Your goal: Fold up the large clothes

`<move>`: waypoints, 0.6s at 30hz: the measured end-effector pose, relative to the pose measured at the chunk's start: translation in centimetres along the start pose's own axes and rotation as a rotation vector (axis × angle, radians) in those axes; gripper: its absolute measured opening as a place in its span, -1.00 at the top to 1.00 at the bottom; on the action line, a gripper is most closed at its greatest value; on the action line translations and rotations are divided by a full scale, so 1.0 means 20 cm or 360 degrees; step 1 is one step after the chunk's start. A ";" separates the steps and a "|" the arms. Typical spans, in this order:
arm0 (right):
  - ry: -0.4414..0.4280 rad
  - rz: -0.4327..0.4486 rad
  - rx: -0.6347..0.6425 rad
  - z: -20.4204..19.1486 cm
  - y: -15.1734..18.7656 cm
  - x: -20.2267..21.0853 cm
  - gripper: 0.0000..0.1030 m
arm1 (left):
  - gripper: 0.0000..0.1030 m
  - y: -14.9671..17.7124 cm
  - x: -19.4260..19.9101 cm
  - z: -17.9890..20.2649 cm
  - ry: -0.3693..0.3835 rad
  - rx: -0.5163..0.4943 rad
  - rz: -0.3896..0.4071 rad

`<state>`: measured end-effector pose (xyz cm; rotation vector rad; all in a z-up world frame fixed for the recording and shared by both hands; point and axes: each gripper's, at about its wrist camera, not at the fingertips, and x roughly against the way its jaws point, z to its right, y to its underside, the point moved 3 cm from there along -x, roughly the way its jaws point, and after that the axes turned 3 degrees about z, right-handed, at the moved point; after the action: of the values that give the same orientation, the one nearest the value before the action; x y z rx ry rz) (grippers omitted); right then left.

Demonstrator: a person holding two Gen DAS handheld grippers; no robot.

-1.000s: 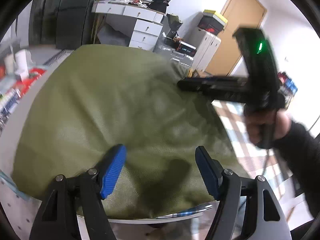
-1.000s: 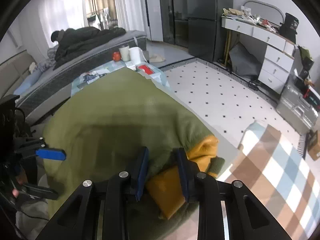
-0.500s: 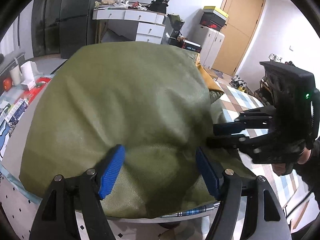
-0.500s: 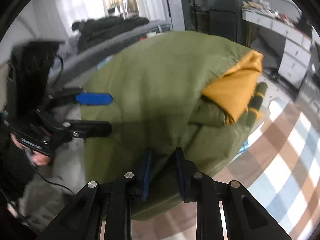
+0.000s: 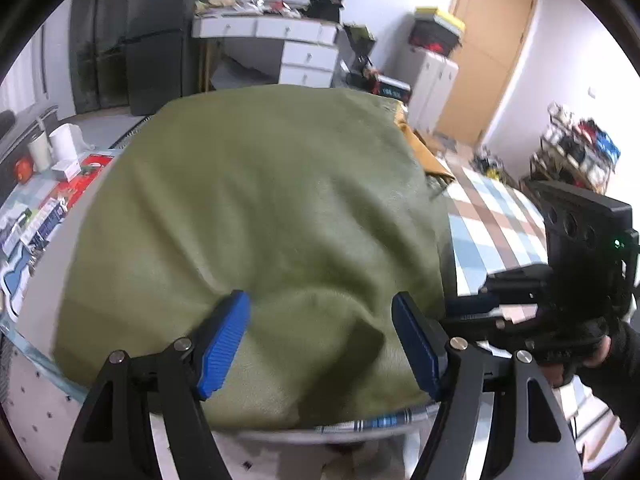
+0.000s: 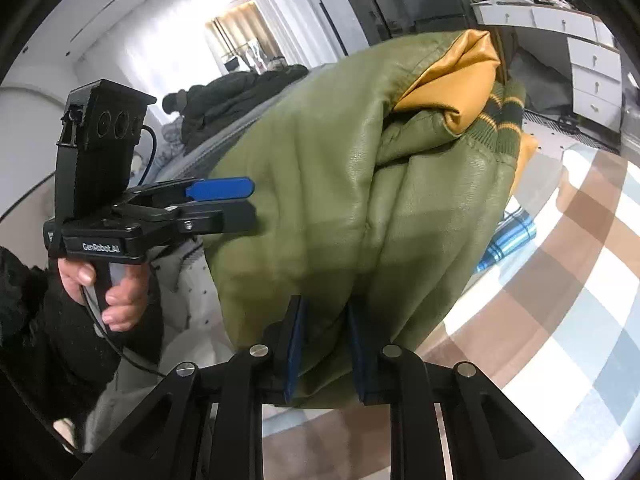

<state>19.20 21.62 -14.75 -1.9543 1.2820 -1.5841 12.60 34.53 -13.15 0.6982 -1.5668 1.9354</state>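
Note:
A large olive-green jacket [image 5: 256,216] with orange lining [image 6: 452,80] and a striped knit hem lies bunched on the table. My left gripper [image 5: 320,340] is open, its blue pads straddling a raised fold at the jacket's near edge. My right gripper [image 6: 322,344] is shut on the jacket's lower edge [image 6: 324,320], pinching the fabric. The right gripper also shows in the left wrist view [image 5: 472,312] at the jacket's right side. The left gripper shows in the right wrist view [image 6: 236,204] against the jacket's left side.
A checked tablecloth [image 5: 492,224] covers the table to the right. Small boxes and cups [image 5: 56,152] sit at the far left. A white desk with drawers [image 5: 280,40], a door [image 5: 488,48] and a bed with dark clothes [image 6: 240,88] stand behind.
The right gripper has swung low to the jacket's side edge and stays clamped on it. The left gripper has barely moved and stays open over the fold.

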 end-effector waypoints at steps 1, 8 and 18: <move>0.0003 0.0017 -0.0004 0.00 -0.01 0.03 0.62 | -0.34 -0.03 0.05 -0.02 0.0010 0.0024 0.0038; 0.0156 0.0035 -0.0053 -0.03 0.09 -0.04 0.57 | -0.34 -0.47 0.11 -0.11 0.0051 0.0087 0.0112; 0.0097 0.0311 -0.0170 -0.06 0.13 0.17 0.55 | -0.34 -0.50 -0.48 0.24 -0.0049 -0.0300 -0.0377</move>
<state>16.87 17.87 -14.04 -1.7891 1.5596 -1.5183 26.73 30.66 -11.93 0.7966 -1.5822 1.5904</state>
